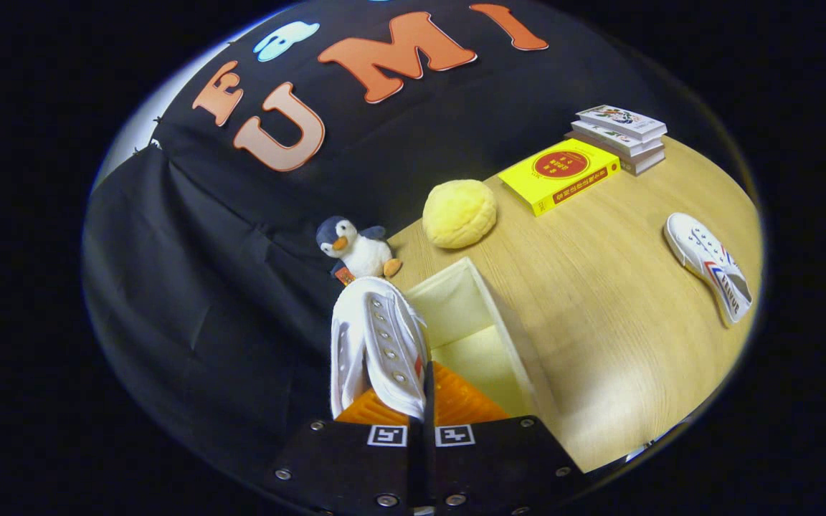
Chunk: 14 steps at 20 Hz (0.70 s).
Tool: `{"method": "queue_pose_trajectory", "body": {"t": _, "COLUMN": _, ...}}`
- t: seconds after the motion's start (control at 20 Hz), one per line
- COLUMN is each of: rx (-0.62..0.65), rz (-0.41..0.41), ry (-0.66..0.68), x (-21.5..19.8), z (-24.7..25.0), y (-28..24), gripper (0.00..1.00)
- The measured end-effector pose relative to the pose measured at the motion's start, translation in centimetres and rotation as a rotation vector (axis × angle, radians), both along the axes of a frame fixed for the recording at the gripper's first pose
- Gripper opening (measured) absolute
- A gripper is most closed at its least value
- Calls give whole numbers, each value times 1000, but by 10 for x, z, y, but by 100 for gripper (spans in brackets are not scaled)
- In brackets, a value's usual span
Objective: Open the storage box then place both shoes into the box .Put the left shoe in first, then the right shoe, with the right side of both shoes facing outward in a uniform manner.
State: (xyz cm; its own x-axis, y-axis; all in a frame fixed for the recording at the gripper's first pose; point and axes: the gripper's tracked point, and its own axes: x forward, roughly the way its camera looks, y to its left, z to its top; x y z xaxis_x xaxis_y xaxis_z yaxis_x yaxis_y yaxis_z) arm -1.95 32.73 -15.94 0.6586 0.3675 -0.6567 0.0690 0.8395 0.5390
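The fingers (424, 423) are clenching a white canvas lace-up shoe (377, 344) by its soft collar, over the open cream storage box (488, 301). Being light and floppy, it is likely needing this rim grip.

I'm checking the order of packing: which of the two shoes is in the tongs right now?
The white shoe pinched between the tongs, held over the open storage box. The other shoe, with red and blue stripes showing, lies alone on the table.

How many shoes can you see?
2. One white shoe is pinched in the tongs, held over the open storage box. The other shoe lies on its side on the wooden table, beyond the box, near the yellow book.
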Motion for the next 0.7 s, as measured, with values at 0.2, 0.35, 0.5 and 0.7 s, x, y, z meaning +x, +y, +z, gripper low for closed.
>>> {"method": "queue_pose_trajectory", "body": {"t": 0.2, "rx": -69, "rz": 12, "ry": 56, "x": -8, "z": -37, "y": 30, "gripper": 0}}
{"method": "queue_pose_trajectory", "body": {"t": 0.35, "rx": -113, "rz": 9, "ry": 74, "x": -8, "z": -53, "y": 41, "gripper": 0}}
{"method": "queue_pose_trajectory", "body": {"t": 0.5, "rx": -186, "rz": 30, "ry": 125, "x": -16, "z": -73, "y": 45, "gripper": 1}}
{"method": "queue_pose_trajectory", "body": {"t": 0.7, "rx": -257, "rz": 100, "ry": 58, "x": -18, "z": -68, "y": 50, "gripper": 26}}
